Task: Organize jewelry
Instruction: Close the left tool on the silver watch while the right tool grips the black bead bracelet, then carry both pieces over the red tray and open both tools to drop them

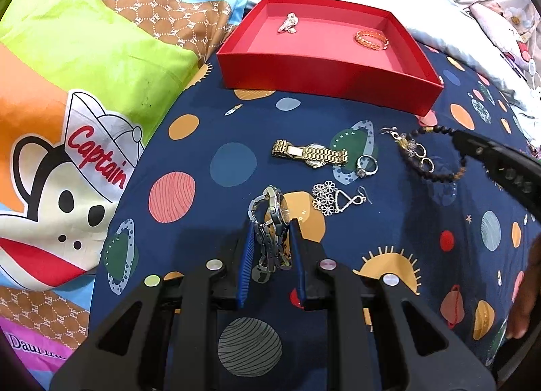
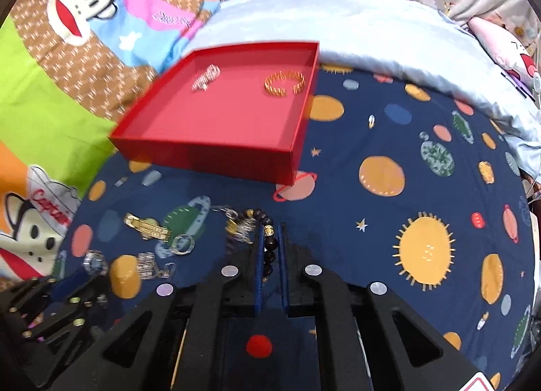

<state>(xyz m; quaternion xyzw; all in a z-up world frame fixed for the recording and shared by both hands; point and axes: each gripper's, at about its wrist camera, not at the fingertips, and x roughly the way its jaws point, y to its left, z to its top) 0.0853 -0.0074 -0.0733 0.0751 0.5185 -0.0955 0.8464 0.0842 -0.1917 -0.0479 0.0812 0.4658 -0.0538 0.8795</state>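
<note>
Planet-print bedsheet (image 1: 203, 167) w/ left claw (image 1: 272, 232) clamping metal-link watch (image 1: 270, 222).

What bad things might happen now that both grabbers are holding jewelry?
The silver watch hangs loosely between the left gripper fingers, so its dangling band might slip out before reaching the red box. The right gripper pinches the black bead bracelet, which lies against a keychain charm; lifting might drag that along.

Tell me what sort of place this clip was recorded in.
Probably a bedroom, on a bed: a planet-print sheet, a cartoon monkey quilt and a pale pillow surround the red tray.
</note>
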